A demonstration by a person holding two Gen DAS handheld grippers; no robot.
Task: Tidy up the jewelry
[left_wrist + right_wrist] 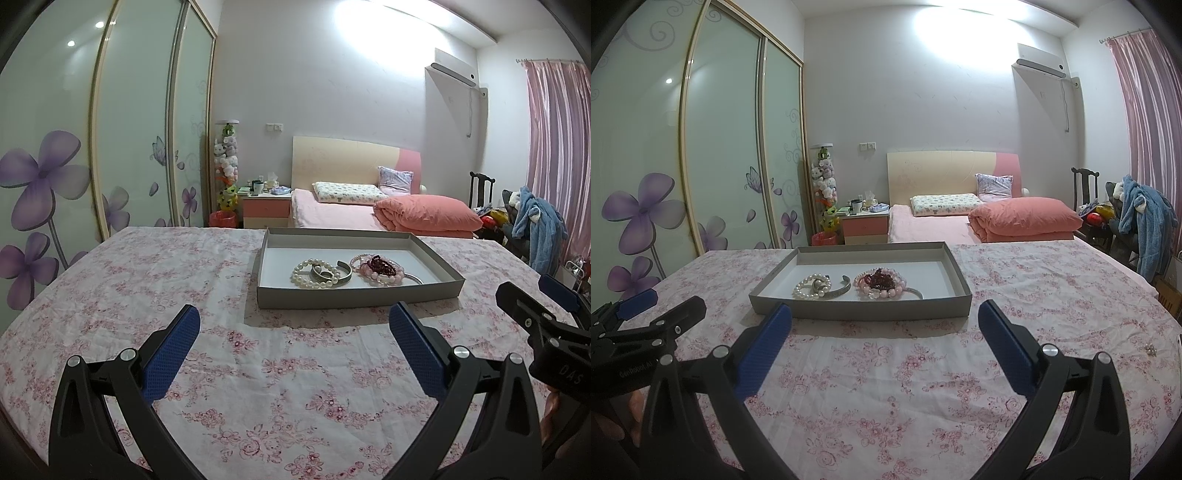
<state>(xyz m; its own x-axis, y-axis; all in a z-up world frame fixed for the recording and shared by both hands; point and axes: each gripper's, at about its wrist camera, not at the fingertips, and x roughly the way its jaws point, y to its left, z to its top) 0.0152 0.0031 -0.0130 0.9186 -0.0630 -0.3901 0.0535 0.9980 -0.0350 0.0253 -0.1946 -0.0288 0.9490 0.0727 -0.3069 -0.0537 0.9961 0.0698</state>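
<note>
From my seat, some of the jewelry is hard to read: in the shallow grey cardboard tray with the white floor point(360, 295) the dark red bead cluster point(382, 266) sits on top of the pale pink bead bracelets point(373, 275), covering part of them, and a thin silver bangle point(413, 277) shows only as an arc poking out from under that pile. The white pearl bracelet point(316, 275) lies to their left with a wide silver cuff point(334, 274) resting across it. At the far right edge of the right wrist view a tiny sparkly piece point(1151, 349) lies on the pink floral tablecloth point(886, 369), too small for me to identify. My left gripper point(293, 354) hovers low over the cloth just short of the tray, its blue-padded fingers point(171, 352) spread wide with nothing between them. My right gripper point(884, 350) sits level beside it, angled at the tray's near wall, fingers equally wide and empty.
</note>
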